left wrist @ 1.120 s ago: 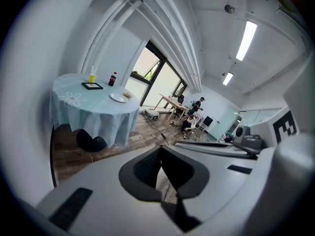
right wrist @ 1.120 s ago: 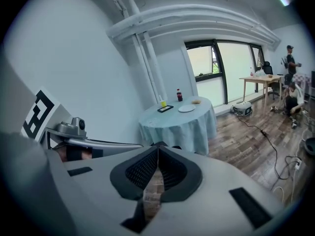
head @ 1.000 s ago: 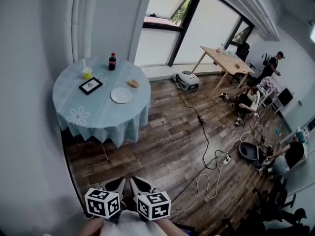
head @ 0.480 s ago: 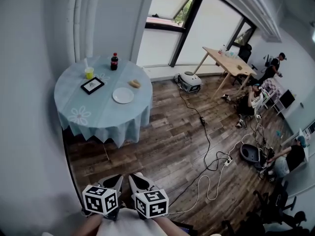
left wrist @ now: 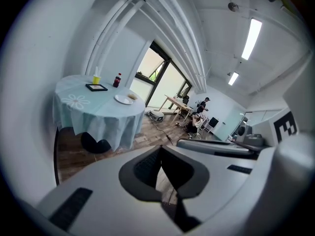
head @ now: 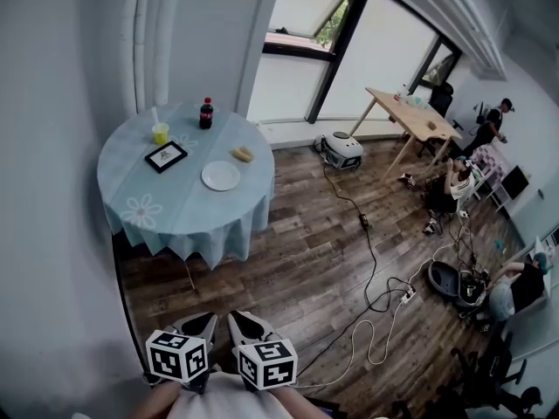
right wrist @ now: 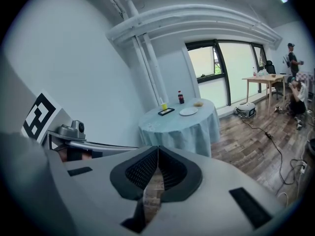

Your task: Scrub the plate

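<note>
Scrubbing had not begun: the white round plate [head: 220, 176] lay by the round blue-clothed counter's [head: 148, 216] right edge, well apart from the left hand-held gripper [head: 206, 321] and right hand-held gripper [head: 239, 319], both pressed together, empty.

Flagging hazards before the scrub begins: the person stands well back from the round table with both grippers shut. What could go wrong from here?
1. The plate lies loose on the draped tablecloth; scrubbing may slide it or bunch the cloth.
2. The cola bottle and yellow cup stand upright nearby and could be knocked over.
3. Cables trail across the floor right of the table, a possible trip hazard.
</note>
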Available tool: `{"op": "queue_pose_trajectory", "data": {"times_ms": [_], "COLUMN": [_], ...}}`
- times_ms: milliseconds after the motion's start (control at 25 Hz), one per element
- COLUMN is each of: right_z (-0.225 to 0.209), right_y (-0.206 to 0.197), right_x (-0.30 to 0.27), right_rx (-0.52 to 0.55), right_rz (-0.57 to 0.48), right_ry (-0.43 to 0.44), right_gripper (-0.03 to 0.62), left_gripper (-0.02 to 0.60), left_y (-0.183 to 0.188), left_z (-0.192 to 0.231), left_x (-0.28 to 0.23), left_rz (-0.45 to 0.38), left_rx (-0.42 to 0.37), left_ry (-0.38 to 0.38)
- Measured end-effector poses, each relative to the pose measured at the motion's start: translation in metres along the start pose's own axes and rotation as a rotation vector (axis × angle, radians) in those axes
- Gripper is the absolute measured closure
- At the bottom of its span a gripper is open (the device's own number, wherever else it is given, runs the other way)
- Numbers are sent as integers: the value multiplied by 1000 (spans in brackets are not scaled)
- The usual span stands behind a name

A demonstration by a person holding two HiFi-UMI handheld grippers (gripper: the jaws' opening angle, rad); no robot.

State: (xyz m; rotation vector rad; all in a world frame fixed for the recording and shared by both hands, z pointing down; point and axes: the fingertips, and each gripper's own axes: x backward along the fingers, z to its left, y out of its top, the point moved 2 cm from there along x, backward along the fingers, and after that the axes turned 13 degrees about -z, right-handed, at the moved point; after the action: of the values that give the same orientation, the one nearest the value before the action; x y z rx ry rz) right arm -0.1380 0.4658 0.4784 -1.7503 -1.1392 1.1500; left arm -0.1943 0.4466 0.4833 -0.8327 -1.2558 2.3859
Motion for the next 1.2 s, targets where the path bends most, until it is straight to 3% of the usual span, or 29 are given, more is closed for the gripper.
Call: {"op": "queue_pose_trajectory", "data": {"times_ms": [360,840,1200], "right_z": [-28,-74,-99], "right_y": [6,42,57], "right_x": [-37,-74,-110], "right_rx": [-58,-44,-71], "right_rz": [31,49,61], "right_ry": [12,8,45], "right_gripper": [559,559,557], "left_gripper": [574,574,574], "left_y": [8,39,55], "left_z": [25,18,30], "left_x": [-27,-92,-133], "left_rz": [22,13,32], "left_rx": [21,22,26], "left_ry": [86,29,41]}}
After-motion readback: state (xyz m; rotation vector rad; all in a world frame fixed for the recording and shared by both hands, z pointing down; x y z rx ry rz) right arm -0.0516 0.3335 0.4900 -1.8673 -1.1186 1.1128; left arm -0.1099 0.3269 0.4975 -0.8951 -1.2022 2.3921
